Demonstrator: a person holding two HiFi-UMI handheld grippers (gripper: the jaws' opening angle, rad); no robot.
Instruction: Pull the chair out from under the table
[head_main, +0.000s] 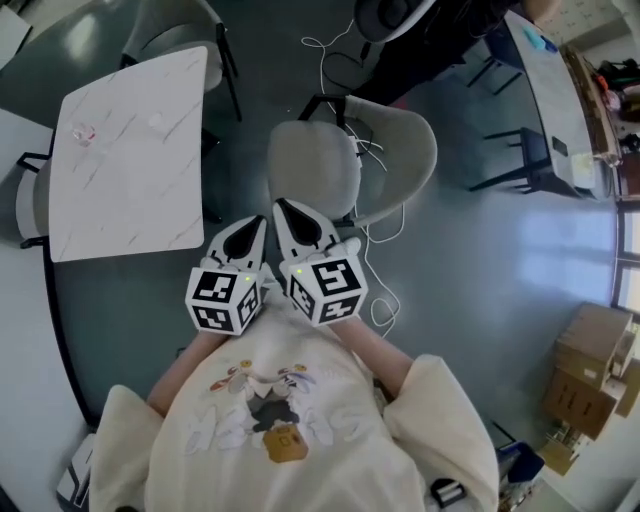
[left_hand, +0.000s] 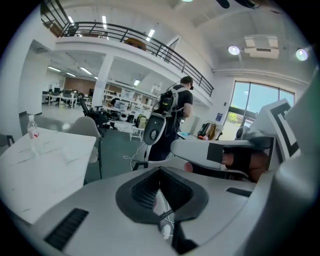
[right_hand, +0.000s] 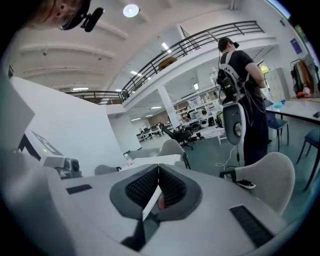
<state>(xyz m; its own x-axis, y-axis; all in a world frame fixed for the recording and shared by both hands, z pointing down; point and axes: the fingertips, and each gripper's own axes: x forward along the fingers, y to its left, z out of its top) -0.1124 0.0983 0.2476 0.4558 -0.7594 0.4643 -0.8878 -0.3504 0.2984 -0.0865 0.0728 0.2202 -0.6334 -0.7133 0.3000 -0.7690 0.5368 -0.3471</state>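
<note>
We find a grey floor (head_main: 480, 260) with a white marble-pattern table (head_main: 130, 150) at the left of the head view. The pale chair (head_main: 340, 165) stands wholly clear of that table, to its right, with open floor between the two and its curved back on the far right side.

Cardboard boxes (head_main: 590, 370) are stacked at the lower right, well apart from the chair. We cannot tell what is in them.

The left gripper (head_main: 258, 224) and the right gripper (head_main: 284, 206) are side by side in front of the chest, with their marker cubes almost touching. Both point ahead towards the chair. In the head view the right gripper's tips overlap the near edge of the seat. We cannot tell whether they touch it.

In its own view the left gripper (left_hand: 160, 172) is clenched, pads together, with nothing between them. The right gripper (right_hand: 158, 170) is likewise clenched and empty, and the chair (right_hand: 270, 177) shows low at the right of its view.

Both forearms reach forward out of cream sleeves (head_main: 440, 400), and both gripper views look out across the room.

A small clear bottle (left_hand: 33, 132) stands upright near the table's far corner; its contents cannot be made out.
</note>
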